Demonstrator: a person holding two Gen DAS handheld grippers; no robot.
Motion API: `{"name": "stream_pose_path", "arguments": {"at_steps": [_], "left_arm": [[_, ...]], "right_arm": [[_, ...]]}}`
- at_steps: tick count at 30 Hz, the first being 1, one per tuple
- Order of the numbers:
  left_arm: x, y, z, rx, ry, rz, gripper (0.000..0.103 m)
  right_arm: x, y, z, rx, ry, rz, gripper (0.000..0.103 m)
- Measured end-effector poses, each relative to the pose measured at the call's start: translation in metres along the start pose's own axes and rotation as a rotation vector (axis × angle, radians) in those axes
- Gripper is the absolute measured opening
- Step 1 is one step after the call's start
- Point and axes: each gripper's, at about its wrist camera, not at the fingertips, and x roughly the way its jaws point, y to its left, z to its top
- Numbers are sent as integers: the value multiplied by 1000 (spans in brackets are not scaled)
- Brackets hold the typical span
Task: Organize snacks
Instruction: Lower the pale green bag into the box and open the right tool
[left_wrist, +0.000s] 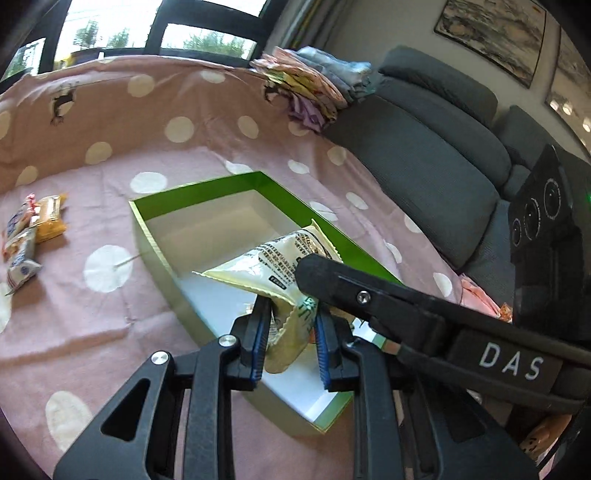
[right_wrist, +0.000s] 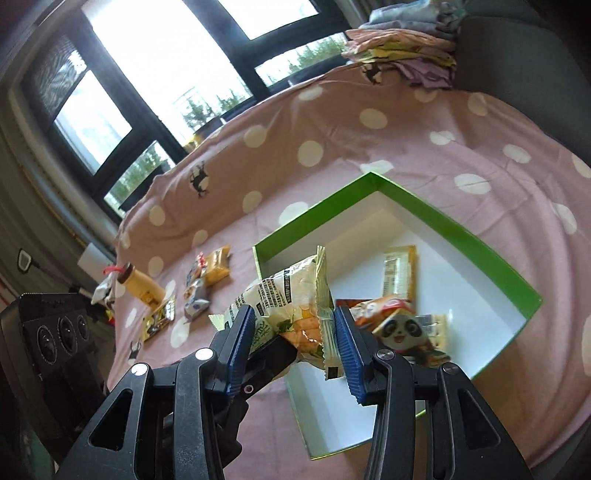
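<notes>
A cream snack packet (left_wrist: 269, 266) hangs over the green box (left_wrist: 207, 186) with a white inside. My left gripper (left_wrist: 291, 325) is shut on the packet's near end. My right gripper (right_wrist: 295, 332) closes on the same packet (right_wrist: 284, 295) from the other side, and its finger (left_wrist: 332, 277) crosses the left wrist view. In the box lie a panda packet (right_wrist: 402, 328), an orange-red packet (right_wrist: 373, 308) and a yellow bar (right_wrist: 399, 273).
Loose snack packets (left_wrist: 29, 232) lie on the pink dotted sheet left of the box, also in the right wrist view (right_wrist: 207, 280) beside a small bottle (right_wrist: 142, 288). Folded clothes (left_wrist: 314, 85) are stacked by the grey sofa (left_wrist: 424, 166).
</notes>
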Motion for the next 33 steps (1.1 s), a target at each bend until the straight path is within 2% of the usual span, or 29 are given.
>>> {"name": "stream_pose_path", "arguments": {"at_steps": [5, 8, 12, 26, 33], "left_arm": [[30, -9, 5, -3, 69, -43, 20], [43, -11, 6, -8, 97, -39, 20], [47, -13, 6, -12, 101, -49, 20], [63, -11, 7, -50, 161, -1, 27], [63, -9, 6, -48, 154, 8, 31]], "right_arm": [[1, -30, 4, 97, -5, -58, 47], [7, -42, 4, 137, 0, -72, 47], [9, -51, 4, 170, -5, -75, 47], [14, -67, 1, 270, -14, -90, 47], [14, -68, 1, 274, -23, -99, 47]]}}
